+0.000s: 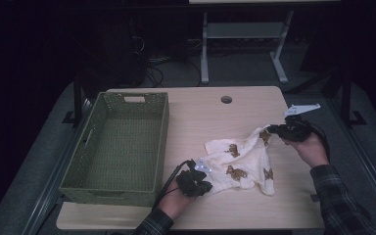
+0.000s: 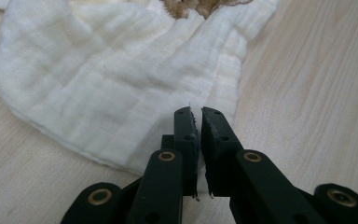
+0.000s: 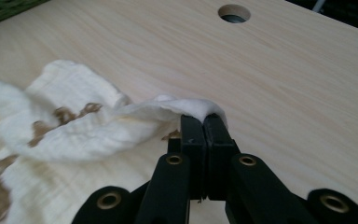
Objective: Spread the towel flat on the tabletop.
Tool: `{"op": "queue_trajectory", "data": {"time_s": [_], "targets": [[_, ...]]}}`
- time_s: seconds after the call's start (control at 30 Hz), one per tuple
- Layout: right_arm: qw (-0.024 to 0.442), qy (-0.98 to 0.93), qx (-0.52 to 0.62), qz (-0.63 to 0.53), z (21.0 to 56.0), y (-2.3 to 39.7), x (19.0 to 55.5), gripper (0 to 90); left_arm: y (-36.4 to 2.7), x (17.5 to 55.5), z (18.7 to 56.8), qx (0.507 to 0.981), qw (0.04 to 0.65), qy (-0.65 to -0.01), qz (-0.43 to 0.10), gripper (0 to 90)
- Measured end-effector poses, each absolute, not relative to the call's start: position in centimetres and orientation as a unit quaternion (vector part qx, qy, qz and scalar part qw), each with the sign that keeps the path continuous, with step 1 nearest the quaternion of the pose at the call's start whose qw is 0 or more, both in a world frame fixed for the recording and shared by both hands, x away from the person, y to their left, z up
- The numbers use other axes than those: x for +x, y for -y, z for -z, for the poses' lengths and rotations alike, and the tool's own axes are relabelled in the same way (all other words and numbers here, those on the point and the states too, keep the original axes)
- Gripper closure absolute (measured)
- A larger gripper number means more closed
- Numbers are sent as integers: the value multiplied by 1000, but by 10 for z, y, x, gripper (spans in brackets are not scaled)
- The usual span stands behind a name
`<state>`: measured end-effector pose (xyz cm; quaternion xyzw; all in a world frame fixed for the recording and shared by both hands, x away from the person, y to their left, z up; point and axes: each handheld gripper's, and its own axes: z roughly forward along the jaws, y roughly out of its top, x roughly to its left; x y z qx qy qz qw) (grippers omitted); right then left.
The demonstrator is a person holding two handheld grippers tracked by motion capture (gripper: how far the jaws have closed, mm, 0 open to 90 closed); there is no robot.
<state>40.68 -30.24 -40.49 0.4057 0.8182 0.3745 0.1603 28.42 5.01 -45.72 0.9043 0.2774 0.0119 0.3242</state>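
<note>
the cream muslin cloth with brown animal prints (image 1: 242, 159) lies crumpled on the wooden table (image 1: 200, 112), just right of the green woven basket (image 1: 122, 147). the right gripper (image 1: 280, 129) has its jaws clamped on the cloth's far right corner, which bulges out over the closed tips in the right gripper view (image 3: 186, 107), so only a thin fold is caught; a firm pull could let it slide free and drop the corner back onto the table. the left gripper (image 2: 198, 116) sits at the cloth's near left edge with its jaws almost together, and fabric seems to run between them, though how much is pinched i cannot tell for sure. if that hold is shallow, stretching the cloth between the two hands would probably tear it out of the weaker side. lifting unevenly could also let the slack middle drag and bunch, or catch on the basket's rim.
</note>
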Motion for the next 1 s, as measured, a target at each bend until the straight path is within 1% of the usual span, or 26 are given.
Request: {"op": "queue_trajectory", "data": {"time_s": [0.2,0.23,0.3,0.4,0.53,0.67,0.73,0.8,0.9,1.0], "targets": [[144,-812,450,-344,425,307,448,871,-51,285,457,908,320,-271,-13,840],[143,-809,457,-341,429,309,454,862,-50,284,457,905,324,-276,-12,841],[145,-804,472,-332,435,313,464,806,-50,284,457,905,324,-276,-11,841],[155,-791,489,-333,438,322,471,779,-50,285,457,905,324,-276,-11,841],[145,-784,492,-351,433,333,465,754,-50,285,456,906,321,-274,-8,825],[127,-786,475,-375,430,335,448,719,-47,284,455,906,322,-276,0,763],[125,-789,470,-377,430,334,443,708,-45,284,452,900,335,-280,5,738],[121,-792,462,-379,431,333,437,686,-44,285,445,901,338,-274,-4,713],[122,-798,453,-377,432,328,430,661,-42,290,437,894,349,-281,-13,677],[119,-804,446,-375,432,324,428,610,-41,299,429,882,365,-296,-23,643]]}}
